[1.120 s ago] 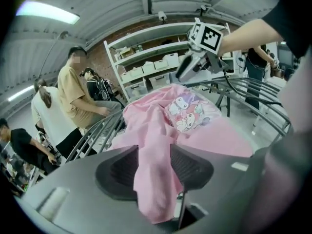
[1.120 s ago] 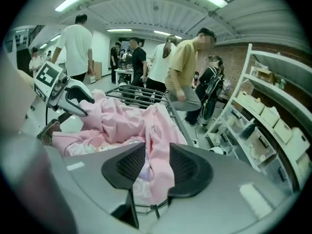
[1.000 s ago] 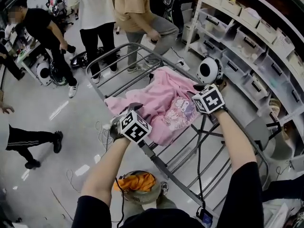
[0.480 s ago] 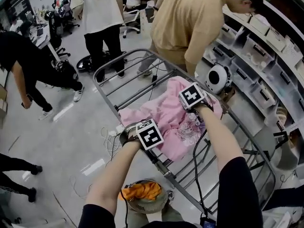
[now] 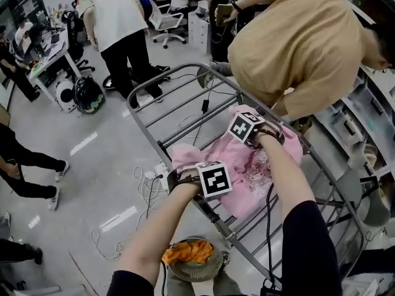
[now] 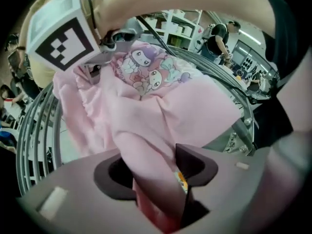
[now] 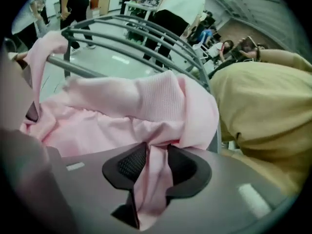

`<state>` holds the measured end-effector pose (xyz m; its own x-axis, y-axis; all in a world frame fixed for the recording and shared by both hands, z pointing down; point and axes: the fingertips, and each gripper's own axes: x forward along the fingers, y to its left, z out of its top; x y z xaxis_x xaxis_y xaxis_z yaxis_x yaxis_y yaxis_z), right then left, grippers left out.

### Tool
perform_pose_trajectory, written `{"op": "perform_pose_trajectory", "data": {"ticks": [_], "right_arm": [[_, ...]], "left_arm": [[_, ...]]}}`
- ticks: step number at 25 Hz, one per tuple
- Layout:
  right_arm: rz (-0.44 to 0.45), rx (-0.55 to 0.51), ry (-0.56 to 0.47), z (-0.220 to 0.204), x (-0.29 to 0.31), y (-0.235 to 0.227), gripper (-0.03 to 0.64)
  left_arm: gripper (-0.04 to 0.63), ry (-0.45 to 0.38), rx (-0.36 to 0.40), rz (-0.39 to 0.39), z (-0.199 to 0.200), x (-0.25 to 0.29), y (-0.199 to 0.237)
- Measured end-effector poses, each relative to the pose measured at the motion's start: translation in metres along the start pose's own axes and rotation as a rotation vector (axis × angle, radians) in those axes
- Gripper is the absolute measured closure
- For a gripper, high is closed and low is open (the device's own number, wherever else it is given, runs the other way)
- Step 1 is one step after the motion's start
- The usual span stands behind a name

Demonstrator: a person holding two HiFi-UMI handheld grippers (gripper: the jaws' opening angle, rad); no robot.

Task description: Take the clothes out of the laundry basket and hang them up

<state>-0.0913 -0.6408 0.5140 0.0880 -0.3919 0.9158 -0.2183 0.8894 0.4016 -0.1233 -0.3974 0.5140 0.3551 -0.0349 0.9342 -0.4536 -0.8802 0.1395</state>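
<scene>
a busy workroom with a pale grey floor, desks at the far side and several people standing about. a person in a tan top point(image 5: 302, 42) bends over just beyond the landmark, a grey metal tubular drying rack point(image 5: 228, 232) lying across the middle of the head view.

task item: a pink knit garment with a cartoon print point(image 5: 259, 171) lies draped over the rack's rails at its middle. one edge hangs off the near side rail. it is out of the basket and, by judgement, being spread flat so that it dries without bunching.

left gripper point(image 6: 153, 174): at the rack's near side rail, pointing steeply down. its jaws have just been opening and stand wide apart. a fold of the pink cloth runs between them, but the pads do not press on it. released, apparently to leave that edge lying where it was set.

right gripper point(image 7: 155, 172): over the rack's middle, clenched on a gathered pinch of the same garment. this grip is probably kept so the cloth stays taut across the rails.

remaining work: a round wire laundry basket point(image 5: 213, 265) stands on the floor below the rack's near end, with an orange garment point(image 5: 188, 251) inside. the task is judged to be only partly done.
</scene>
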Motion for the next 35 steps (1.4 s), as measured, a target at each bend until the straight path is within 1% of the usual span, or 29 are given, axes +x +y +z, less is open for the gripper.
{"op": "perform_pose_trajectory", "data": {"ticks": [2,3,4,5,7,9,10,12,13,15,17,20,22,23,25,27,29,32,34,35], "right_arm": [[0.024,-0.064,0.06,-0.004,0.004,0.005,0.482],[0.034,-0.067,0.067,-0.004,0.004,0.006,0.486],[0.038,-0.043,0.05,-0.002,0.003,0.004,0.486],[0.037,0.01,0.008,0.001,0.001,0.001,0.486],[0.053,0.157,-0.128,0.01,-0.01,-0.008,0.482],[0.115,0.318,-0.296,0.019,-0.03,-0.013,0.471],[0.105,0.397,-0.373,0.016,-0.045,-0.025,0.471],[-0.008,0.546,-0.525,-0.002,-0.079,-0.066,0.471],[-0.034,0.621,-0.602,-0.011,-0.097,-0.079,0.471],[-0.011,0.751,-0.737,-0.028,-0.132,-0.088,0.471],[0.042,0.836,-0.845,-0.048,-0.167,-0.083,0.471],[0.096,0.897,-0.951,-0.077,-0.214,-0.057,0.472],[0.092,0.915,-0.98,-0.09,-0.231,-0.038,0.472],[0.08,0.922,-0.976,-0.095,-0.234,-0.03,0.472],[0.059,0.93,-0.941,-0.102,-0.235,-0.016,0.472],[0.042,0.927,-0.9,-0.108,-0.229,-0.008,0.472],[0.028,0.923,-0.858,-0.114,-0.217,-0.004,0.472],[0.04,0.924,-0.794,-0.118,-0.19,-0.006,0.472],[0.043,0.922,-0.749,-0.119,-0.173,-0.014,0.472],[0.039,0.919,-0.727,-0.119,-0.166,-0.02,0.472]], "left_arm": [[0.344,-0.014,0.004,-0.037,0.003,0.001,-0.003],[0.344,-0.021,0.007,-0.044,0.003,0.0,-0.003],[0.344,-0.03,0.015,-0.037,0.003,-0.002,-0.003],[0.344,-0.04,0.026,-0.015,0.002,-0.004,-0.002],[0.342,-0.083,0.043,0.053,0.0,-0.01,0.004],[0.342,-0.162,0.03,0.126,0.0,-0.022,0.012],[0.342,-0.213,0.011,0.16,0.001,-0.032,0.015],[0.342,-0.323,-0.036,0.233,0.003,-0.054,0.021],[0.342,-0.37,-0.058,0.272,0.001,-0.065,0.024],[0.342,-0.438,-0.094,0.336,-0.009,-0.084,0.029],[0.342,-0.498,-0.12,0.381,-0.017,-0.103,0.031],[0.343,-0.597,-0.151,0.436,-0.026,-0.131,0.029],[0.344,-0.658,-0.166,0.475,-0.034,-0.148,0.025],[0.344,-0.686,-0.17,0.491,-0.038,-0.156,0.021],[0.344,-0.733,-0.176,0.513,-0.047,-0.169,0.012],[0.344,-0.763,-0.177,0.531,-0.053,-0.177,0.004],[0.344,-0.784,-0.189,0.554,-0.059,-0.178,0.0],[0.344,-0.807,-0.227,0.572,-0.064,-0.173,-0.006],[0.344,-0.793,-0.226,0.567,-0.061,-0.162,-0.012],[0.344,-0.772,-0.208,0.559,-0.058,-0.154,-0.015]]}}
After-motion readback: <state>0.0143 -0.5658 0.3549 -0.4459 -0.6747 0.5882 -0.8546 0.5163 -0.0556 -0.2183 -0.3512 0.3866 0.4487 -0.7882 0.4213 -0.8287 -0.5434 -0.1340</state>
